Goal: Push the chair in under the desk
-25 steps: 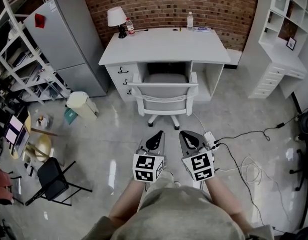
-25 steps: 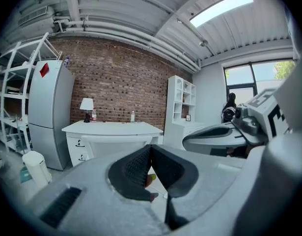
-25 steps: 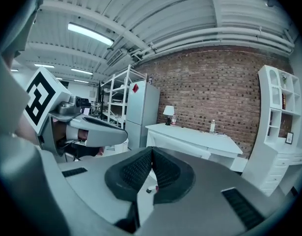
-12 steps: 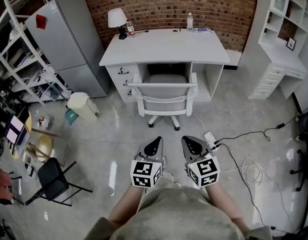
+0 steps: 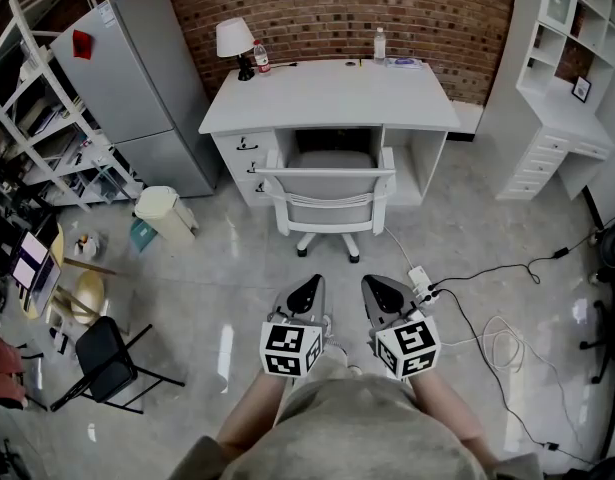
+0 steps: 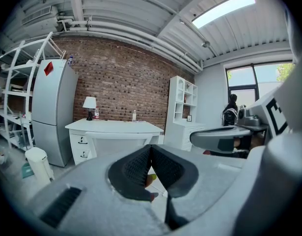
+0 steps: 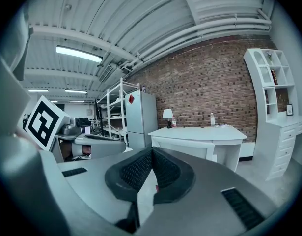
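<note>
A white desk (image 5: 327, 93) stands against the brick wall. A grey and white chair (image 5: 329, 196) sits with its seat partly under the desk and its back toward me. My left gripper (image 5: 309, 286) and right gripper (image 5: 374, 284) hang side by side well short of the chair, both shut and empty. In the left gripper view the left gripper (image 6: 151, 147) has its pads together, with the desk (image 6: 114, 128) ahead. The right gripper (image 7: 151, 151) is likewise shut, and the desk (image 7: 200, 133) shows beyond it.
A grey fridge (image 5: 137, 78) and a white bin (image 5: 164, 213) stand left of the desk. A power strip (image 5: 421, 279) with cables lies on the floor at right. White shelving (image 5: 567, 78) fills the right wall, and a black folding stool (image 5: 105, 358) stands at lower left.
Both grippers have drawn back slightly toward me, and the right one has rolled a little. The chair has not moved.
</note>
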Motion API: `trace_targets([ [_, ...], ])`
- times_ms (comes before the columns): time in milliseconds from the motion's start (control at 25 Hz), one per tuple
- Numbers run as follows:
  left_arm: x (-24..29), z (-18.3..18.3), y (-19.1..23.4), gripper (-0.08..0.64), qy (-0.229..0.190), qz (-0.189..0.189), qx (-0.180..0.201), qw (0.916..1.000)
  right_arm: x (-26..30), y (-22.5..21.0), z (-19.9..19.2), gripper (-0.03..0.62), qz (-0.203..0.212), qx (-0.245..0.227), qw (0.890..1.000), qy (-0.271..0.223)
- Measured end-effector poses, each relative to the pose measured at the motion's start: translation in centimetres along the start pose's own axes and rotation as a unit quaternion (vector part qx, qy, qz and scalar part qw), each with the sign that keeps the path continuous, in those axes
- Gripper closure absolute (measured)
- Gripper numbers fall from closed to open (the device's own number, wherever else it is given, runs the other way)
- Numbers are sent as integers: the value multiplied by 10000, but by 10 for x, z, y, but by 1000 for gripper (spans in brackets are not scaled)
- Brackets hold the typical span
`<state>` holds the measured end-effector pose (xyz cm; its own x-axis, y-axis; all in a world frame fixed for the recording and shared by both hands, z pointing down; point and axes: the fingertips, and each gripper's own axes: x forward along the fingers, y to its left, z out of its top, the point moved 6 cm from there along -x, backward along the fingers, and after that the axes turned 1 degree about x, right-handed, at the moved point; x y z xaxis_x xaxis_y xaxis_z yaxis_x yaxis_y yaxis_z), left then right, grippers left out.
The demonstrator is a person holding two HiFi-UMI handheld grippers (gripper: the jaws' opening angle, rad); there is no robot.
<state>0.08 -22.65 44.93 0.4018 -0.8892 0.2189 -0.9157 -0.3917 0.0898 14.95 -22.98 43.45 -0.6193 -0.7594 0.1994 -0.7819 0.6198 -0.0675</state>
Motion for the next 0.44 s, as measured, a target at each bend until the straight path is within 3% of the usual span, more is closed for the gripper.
trace_targets([
  [440, 0, 3, 6, 549, -22, 27, 55, 10000, 4, 3, 3, 584, 66, 87, 9999, -89],
])
